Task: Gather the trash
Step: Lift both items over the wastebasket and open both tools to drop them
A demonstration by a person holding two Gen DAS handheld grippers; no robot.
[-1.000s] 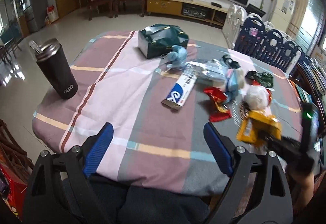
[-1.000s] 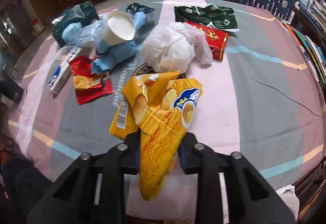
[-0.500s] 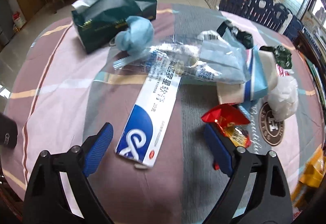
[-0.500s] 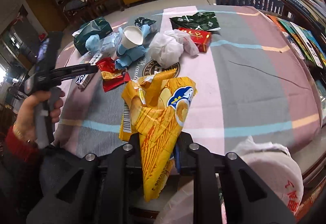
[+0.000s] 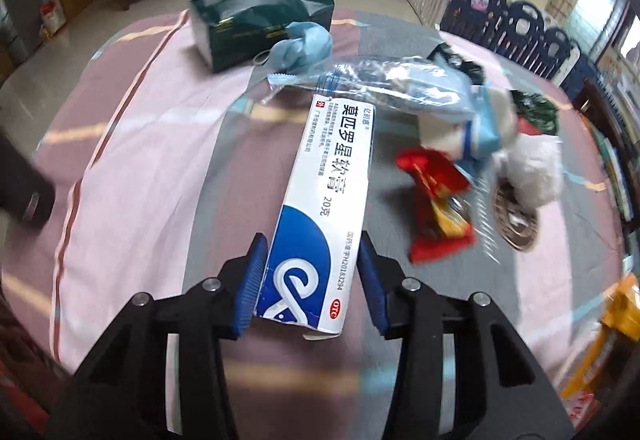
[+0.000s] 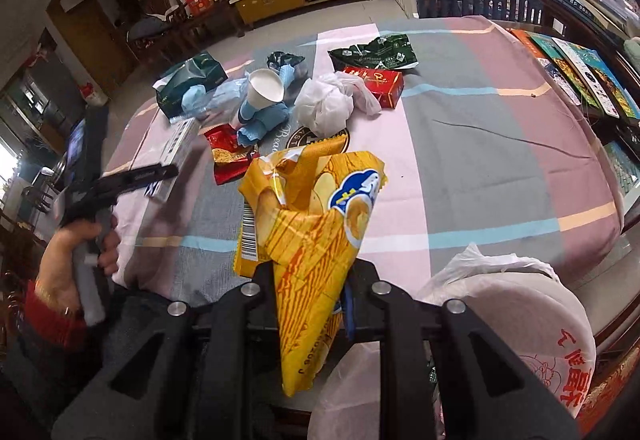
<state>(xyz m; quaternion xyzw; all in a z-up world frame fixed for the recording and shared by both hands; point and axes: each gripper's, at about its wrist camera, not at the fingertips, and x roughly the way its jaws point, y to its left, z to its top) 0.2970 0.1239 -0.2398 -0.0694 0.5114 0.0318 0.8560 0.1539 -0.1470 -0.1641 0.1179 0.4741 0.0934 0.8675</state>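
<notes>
The tablecloth is pink and grey plaid with blue and cream stripes. The box is white and blue, the chip bag yellow, the wrapper red.

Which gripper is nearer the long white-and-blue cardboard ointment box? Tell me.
Left. The left gripper straddles the near end of the white-and-blue ointment box, its jaws having just been closing around it. The right gripper is off to the side, clamping a yellow chip bag.
</notes>
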